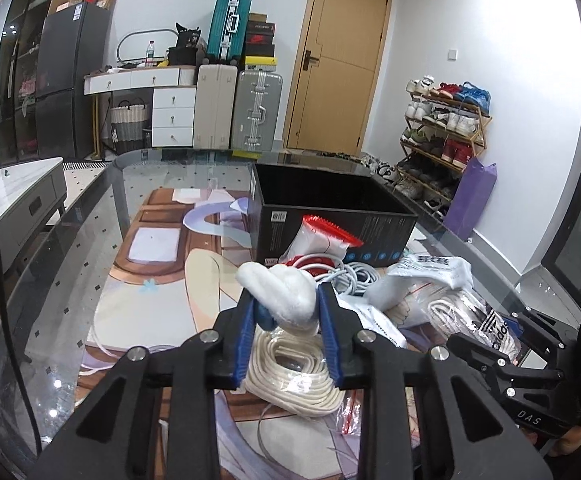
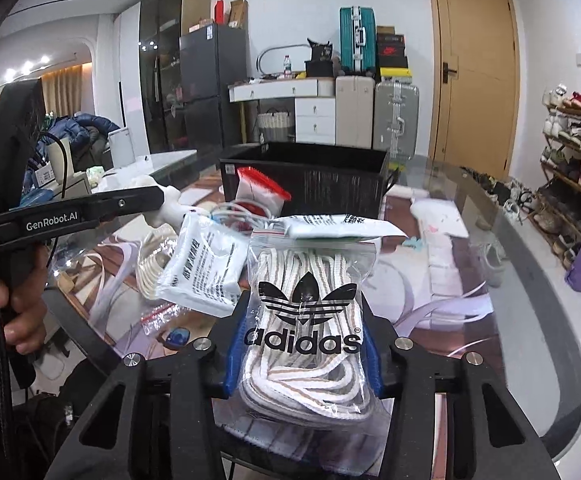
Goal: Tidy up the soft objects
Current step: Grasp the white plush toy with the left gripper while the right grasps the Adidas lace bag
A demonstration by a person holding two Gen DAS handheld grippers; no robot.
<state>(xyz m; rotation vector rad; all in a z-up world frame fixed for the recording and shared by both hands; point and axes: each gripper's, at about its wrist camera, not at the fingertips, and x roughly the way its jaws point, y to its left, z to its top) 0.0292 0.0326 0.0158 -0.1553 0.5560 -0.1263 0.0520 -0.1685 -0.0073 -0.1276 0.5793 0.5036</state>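
Observation:
My left gripper [image 1: 288, 304] is shut on a white soft roll [image 1: 280, 294] and holds it above a coil of cream rope [image 1: 294, 376]. My right gripper [image 2: 304, 320] is shut on a clear Adidas bag of striped laces [image 2: 306, 332], held just above the glass table [image 2: 510, 272]. The black box [image 1: 330, 216] stands open behind the pile; it also shows in the right wrist view [image 2: 310, 184]. A red-topped white bag [image 1: 322, 240] leans on its front. A white printed packet [image 2: 202, 268] lies left of the laces bag.
White cables [image 1: 354, 276] and a white bag [image 1: 422, 280] lie in the pile before the box. A printed mat [image 1: 158, 280] covers the table's left part. The left gripper's body [image 2: 70, 212] shows at the left of the right wrist view. A shoe rack [image 1: 442, 140] stands far right.

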